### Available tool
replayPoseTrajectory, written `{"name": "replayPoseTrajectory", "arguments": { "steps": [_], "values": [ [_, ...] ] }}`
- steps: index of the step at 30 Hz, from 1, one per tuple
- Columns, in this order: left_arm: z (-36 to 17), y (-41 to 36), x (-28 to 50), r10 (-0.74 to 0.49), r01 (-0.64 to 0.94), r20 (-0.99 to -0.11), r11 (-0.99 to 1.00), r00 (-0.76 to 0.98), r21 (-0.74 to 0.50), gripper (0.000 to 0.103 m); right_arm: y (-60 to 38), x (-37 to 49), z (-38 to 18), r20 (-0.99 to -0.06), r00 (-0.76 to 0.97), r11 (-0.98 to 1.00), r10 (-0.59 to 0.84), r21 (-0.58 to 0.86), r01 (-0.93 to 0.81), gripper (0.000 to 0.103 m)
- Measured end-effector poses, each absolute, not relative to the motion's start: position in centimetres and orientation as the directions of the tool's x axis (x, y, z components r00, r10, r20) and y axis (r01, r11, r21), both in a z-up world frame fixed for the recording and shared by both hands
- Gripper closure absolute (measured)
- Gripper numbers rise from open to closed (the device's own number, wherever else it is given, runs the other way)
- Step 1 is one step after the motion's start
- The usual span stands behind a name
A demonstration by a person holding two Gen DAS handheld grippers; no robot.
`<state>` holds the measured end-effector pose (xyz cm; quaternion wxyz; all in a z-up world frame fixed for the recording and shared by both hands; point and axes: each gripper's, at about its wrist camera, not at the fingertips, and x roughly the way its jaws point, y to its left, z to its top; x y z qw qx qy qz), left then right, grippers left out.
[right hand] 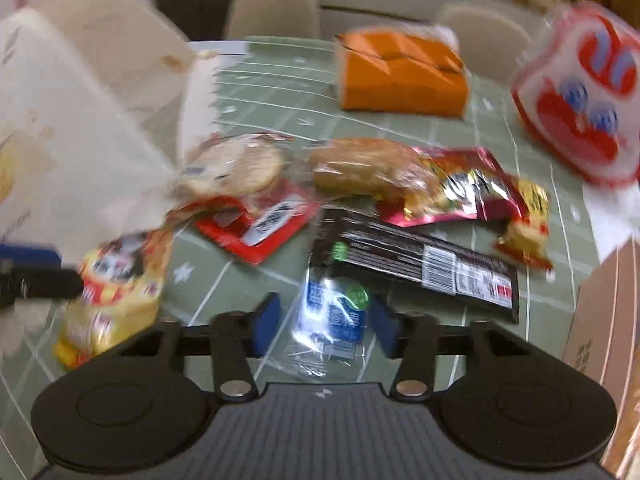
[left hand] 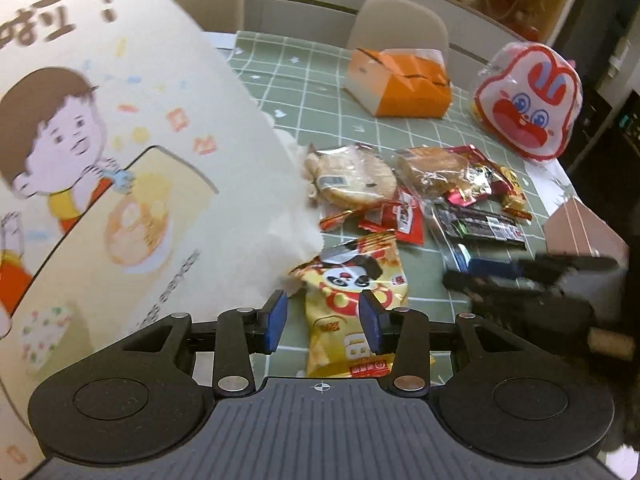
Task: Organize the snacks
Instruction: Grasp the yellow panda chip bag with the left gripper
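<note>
Several snack packs lie on the green checked tablecloth [left hand: 320, 92]. My left gripper [left hand: 323, 316] is open, its blue pads on either side of a yellow panda snack pack [left hand: 352, 304]. My right gripper [right hand: 325, 322] is open around a small blue-and-clear packet [right hand: 332, 320]; it also shows blurred at the right of the left wrist view [left hand: 520, 276]. A round rice cracker pack [left hand: 352, 180], a bread pack [left hand: 436, 168], red packets [left hand: 404, 216] and a black wrapper [right hand: 420, 264] lie beyond. A big white cartoon bag [left hand: 100, 160] stands at the left.
An orange box [left hand: 400, 84] and a red-and-white rabbit bag [left hand: 528, 100] stand at the far side. A brown cardboard box [right hand: 608, 320] is at the right edge. Beige chairs [left hand: 396, 20] stand behind the table.
</note>
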<state>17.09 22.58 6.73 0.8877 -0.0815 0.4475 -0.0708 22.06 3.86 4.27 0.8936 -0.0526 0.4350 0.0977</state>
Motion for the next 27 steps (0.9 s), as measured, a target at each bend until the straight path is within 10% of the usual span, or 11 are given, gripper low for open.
{"name": "replayPoseTrajectory", "arguments": {
  "steps": [3,11,17,27],
  "values": [
    [6.5,22.7,17.1,-0.192,0.026,-0.787,0.976,0.587,-0.218,0.059,4.6,19.4,4.9,-0.800,0.568,0.949,0.193,0.004,-0.316,0.091],
    [7.3,19.8,16.9,-0.181,0.060,-0.779,0.982,0.600,-0.181,0.059,3.2,14.1,6.4,-0.812,0.524,0.944,0.257,0.096,-0.315,0.089],
    [5.1,12.9,17.3,0.031,0.207,-0.775,0.956,0.632,0.207,0.055,0.9,15.0,6.0,-0.815,0.554,0.981,0.172,0.092,-0.169,0.077],
    [4.4,12.1,17.6,-0.035,0.229,-0.799,0.965,0.600,0.130,0.032,0.8,12.2,4.5,-0.794,0.580,0.976,0.181,0.074,-0.204,0.044]
  ]
}}
